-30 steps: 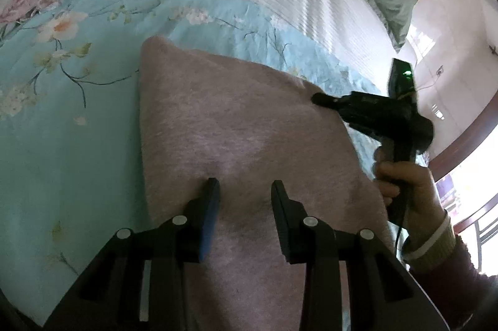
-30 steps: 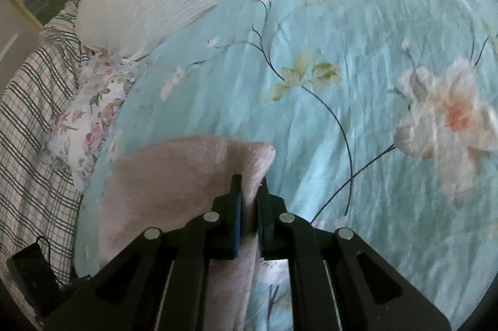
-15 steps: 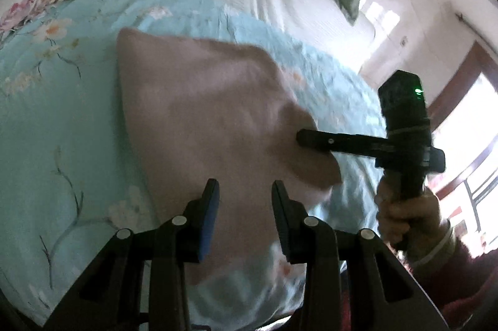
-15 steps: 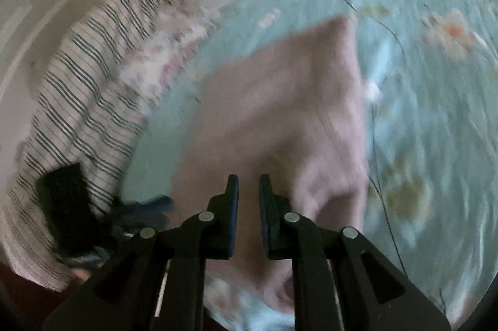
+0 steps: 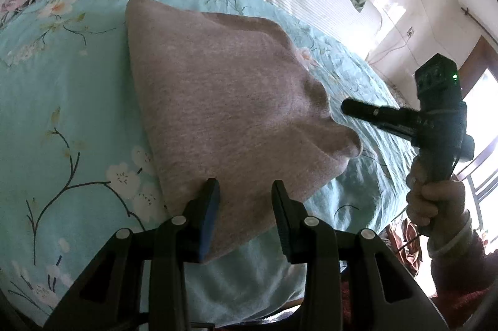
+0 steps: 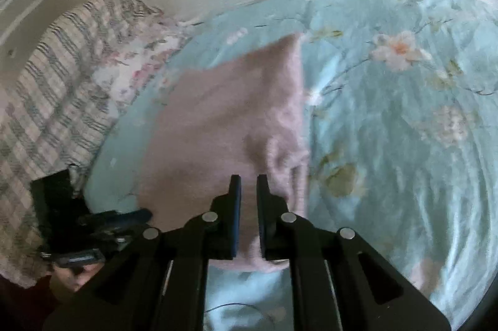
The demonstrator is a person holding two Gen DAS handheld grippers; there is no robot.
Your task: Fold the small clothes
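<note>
Both claws hang empty over the pink garment (image 5: 224,113) on the floral bedspread (image 5: 62,113): the left gripper (image 5: 244,214), spread wide, straddles its near hem, while the right gripper (image 6: 248,206), narrowly parted, sits just off its right corner, the cloth running away from both.

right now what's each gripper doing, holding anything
Left gripper: open, fingers apart over the pink garment, holding nothing.
Right gripper: fingers narrowly apart, holding nothing, clear of the garment in the left view.

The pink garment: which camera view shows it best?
The left wrist view: the pink garment is sharp, with nearly its whole outline visible on the bedspread. In the right wrist view it is motion-blurred.
</note>
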